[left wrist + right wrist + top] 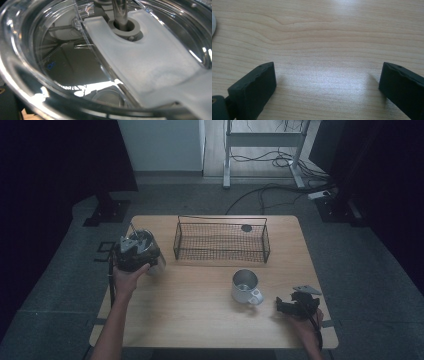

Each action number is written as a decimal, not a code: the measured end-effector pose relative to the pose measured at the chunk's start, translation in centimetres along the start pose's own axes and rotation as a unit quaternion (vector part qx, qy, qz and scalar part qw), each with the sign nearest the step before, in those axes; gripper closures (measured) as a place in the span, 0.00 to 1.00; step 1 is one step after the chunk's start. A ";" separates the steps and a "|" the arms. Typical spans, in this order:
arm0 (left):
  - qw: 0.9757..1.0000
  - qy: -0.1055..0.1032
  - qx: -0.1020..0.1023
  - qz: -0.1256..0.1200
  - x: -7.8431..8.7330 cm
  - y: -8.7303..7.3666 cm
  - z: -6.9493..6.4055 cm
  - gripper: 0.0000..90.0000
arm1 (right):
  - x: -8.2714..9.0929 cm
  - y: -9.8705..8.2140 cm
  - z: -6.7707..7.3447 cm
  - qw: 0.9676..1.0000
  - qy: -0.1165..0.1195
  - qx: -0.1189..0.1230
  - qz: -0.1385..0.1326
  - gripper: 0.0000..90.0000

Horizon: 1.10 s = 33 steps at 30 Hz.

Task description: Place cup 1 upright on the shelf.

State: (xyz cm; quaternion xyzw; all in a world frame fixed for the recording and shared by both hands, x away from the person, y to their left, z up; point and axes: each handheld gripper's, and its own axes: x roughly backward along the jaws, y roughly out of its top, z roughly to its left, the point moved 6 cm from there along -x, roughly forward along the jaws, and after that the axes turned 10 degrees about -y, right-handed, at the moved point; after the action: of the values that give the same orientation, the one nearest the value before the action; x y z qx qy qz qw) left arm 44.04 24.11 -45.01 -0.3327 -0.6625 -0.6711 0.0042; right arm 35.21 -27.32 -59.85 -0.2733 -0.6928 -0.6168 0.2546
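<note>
The left gripper [134, 251] grips the lidded tumbler [150, 251]; keep it upright. The right gripper [324, 82] rests wide open beside the mug [246, 287].

A black wire basket [221, 240] and a metal mug [246, 286] are seen apart on the wooden table [200, 320]

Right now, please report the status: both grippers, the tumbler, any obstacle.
Left gripper at clear tumbler, grip unclear. Right gripper open, low over table. Mug and wire basket stand between.
</note>
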 end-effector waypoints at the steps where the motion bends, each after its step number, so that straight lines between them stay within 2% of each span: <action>1: 1.000 0.000 0.000 -0.001 0.0 0.1 -0.1 0.04 | 0.0 0.0 0.0 1.000 0.000 0.000 0.000 0.01; 16: 1.000 -0.009 -0.020 -0.016 0.5 2.4 -1.9 0.04 | 0.0 0.0 0.0 1.000 0.000 0.000 -0.001 0.01; 33: 0.999 -0.020 -0.038 -0.019 -0.2 4.9 -3.9 0.04 | 0.0 0.0 0.0 1.000 0.000 -0.001 -0.002 0.01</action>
State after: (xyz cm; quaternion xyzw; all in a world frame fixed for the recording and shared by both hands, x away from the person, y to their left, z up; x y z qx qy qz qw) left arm 44.69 19.93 -40.40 -0.3336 -0.6425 -0.6890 -0.0347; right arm 35.23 -27.31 -59.85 -0.2723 -0.6929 -0.6177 0.2536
